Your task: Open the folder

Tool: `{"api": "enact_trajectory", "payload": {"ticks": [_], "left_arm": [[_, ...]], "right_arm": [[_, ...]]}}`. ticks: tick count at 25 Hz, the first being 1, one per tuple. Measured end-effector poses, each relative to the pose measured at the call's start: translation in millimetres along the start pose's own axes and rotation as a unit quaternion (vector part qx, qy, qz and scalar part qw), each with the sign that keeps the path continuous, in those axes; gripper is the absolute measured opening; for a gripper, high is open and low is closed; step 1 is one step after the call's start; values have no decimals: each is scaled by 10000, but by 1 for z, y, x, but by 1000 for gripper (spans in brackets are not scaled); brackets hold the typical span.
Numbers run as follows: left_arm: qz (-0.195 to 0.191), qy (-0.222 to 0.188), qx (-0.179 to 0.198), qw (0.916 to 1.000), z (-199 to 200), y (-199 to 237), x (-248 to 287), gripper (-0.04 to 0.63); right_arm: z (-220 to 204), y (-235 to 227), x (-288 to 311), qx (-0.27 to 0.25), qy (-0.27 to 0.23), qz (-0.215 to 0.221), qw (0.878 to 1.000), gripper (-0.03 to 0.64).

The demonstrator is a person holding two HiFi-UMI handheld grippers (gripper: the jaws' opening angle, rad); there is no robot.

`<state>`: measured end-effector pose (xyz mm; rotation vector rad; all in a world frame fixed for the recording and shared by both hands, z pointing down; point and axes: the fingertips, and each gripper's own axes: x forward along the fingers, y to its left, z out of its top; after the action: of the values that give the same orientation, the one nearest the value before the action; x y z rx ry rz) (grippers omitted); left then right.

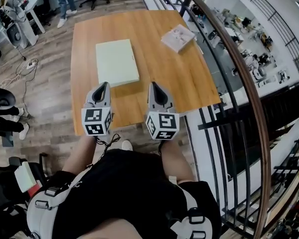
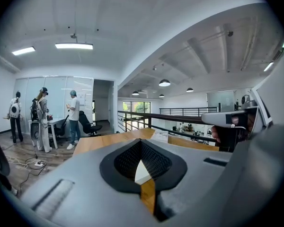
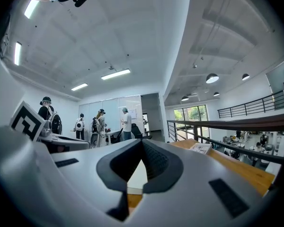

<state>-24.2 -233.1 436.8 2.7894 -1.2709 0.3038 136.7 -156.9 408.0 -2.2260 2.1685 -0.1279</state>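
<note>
A pale green folder (image 1: pixel 116 62) lies closed and flat on the wooden table (image 1: pixel 189 78), left of its middle. My left gripper (image 1: pixel 106 84) hovers at the folder's near edge, its tips together and nothing between them. My right gripper (image 1: pixel 152 84) is beside it, just right of the folder's near right corner, also shut and empty. In the left gripper view a sliver of the folder (image 2: pixel 141 171) shows through the gap behind the closed left gripper tips (image 2: pixel 141 141). The right gripper view shows the folder (image 3: pixel 138 175) the same way behind the right gripper tips (image 3: pixel 142 141).
A white booklet (image 1: pixel 178 38) lies at the table's far right. A dark metal railing (image 1: pixel 239 73) runs along the table's right side with a drop beyond. People (image 2: pixel 42 117) stand at desks past the far end. Office chairs and floor cables (image 1: pixel 25 68) are on the left.
</note>
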Motion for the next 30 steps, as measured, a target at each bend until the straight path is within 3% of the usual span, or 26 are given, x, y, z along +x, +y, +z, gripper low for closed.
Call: {"api": "enact_trajectory", "payload": {"ticks": [2, 7, 13, 19, 23, 27, 30], "left_arm": [[70, 76, 7, 9999, -1, 7, 11, 1], [368, 249, 435, 9981, -11, 5, 38, 2], [745, 691, 332, 9943, -27, 5, 73, 2], [831, 966, 895, 9878, -41, 4, 99, 2], [818, 1106, 1676, 9762, -50, -8, 112, 2], [813, 1187, 2497, 9576, -56, -26, 123, 2], [679, 1371, 2852, 9462, -71, -36, 136, 2]], "right_arm": [[-5, -4, 14, 61, 93, 36, 9999, 5], [-22, -29, 35, 216, 331, 125, 9991, 5], [-30, -52, 72, 256, 602, 620, 9959, 5], [-47, -64, 121, 517, 833, 931, 9908, 5], [-75, -72, 136, 626, 1208, 1093, 9847, 5], [-109, -78, 144, 739, 1670, 1309, 9744, 5], [-132, -79, 154, 980, 2022, 1553, 9620, 6]]}}
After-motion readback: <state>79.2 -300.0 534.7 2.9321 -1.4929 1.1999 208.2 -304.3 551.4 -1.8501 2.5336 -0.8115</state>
